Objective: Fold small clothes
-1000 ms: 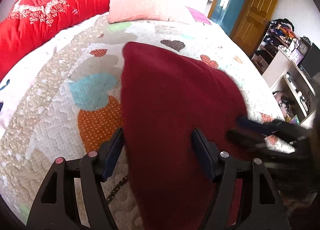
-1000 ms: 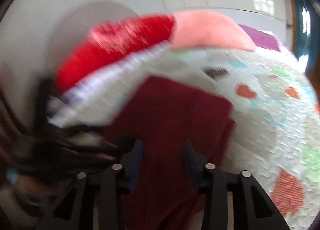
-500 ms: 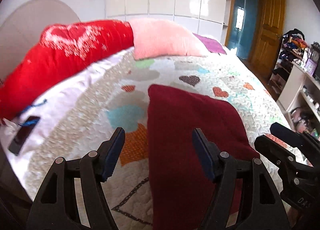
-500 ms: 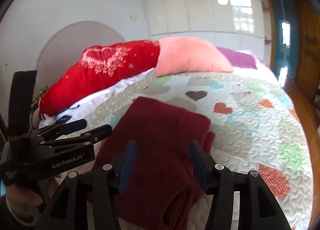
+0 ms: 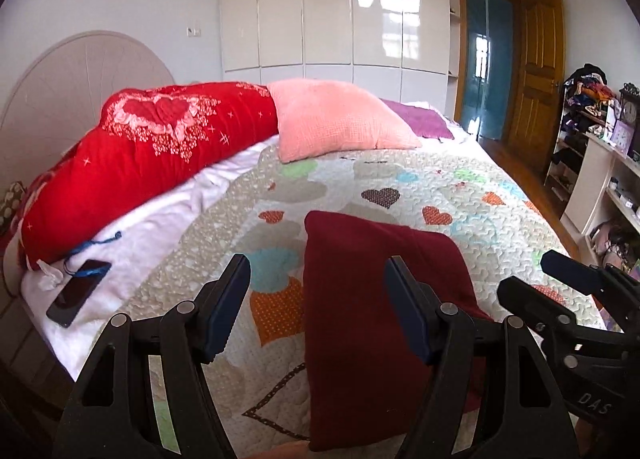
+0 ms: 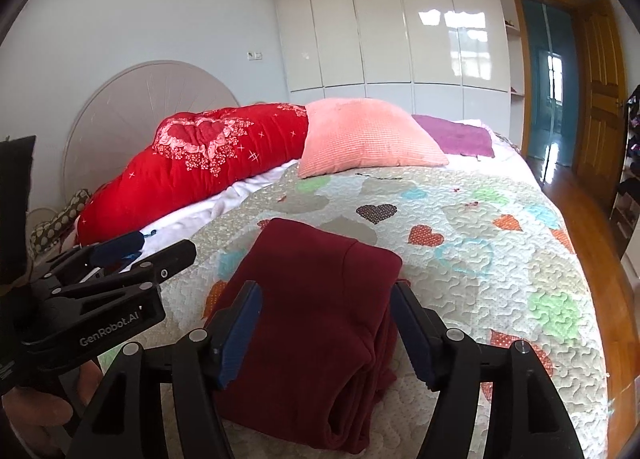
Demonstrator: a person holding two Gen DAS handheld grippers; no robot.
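Garment (image 6: 316, 323) near edge hidden by tools

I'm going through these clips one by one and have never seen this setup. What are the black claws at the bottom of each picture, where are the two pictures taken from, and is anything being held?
There is no robot here. A person holds a two-finger gripper in each hand, and each gripper carries a wide-angle camera looking forward along its fingers. That is why black claws fill the bottom of both pictures.

One picture is from the left gripper; the right gripper shows at its right edge. The other is from the right gripper, with the left one at its left edge.

Both look over a bed with a heart-patterned quilt. A dark red garment lies folded on it. Further back are a red duvet and a pink pillow; a phone lies near the bed's edge.

Both grippers are open and hold nothing.
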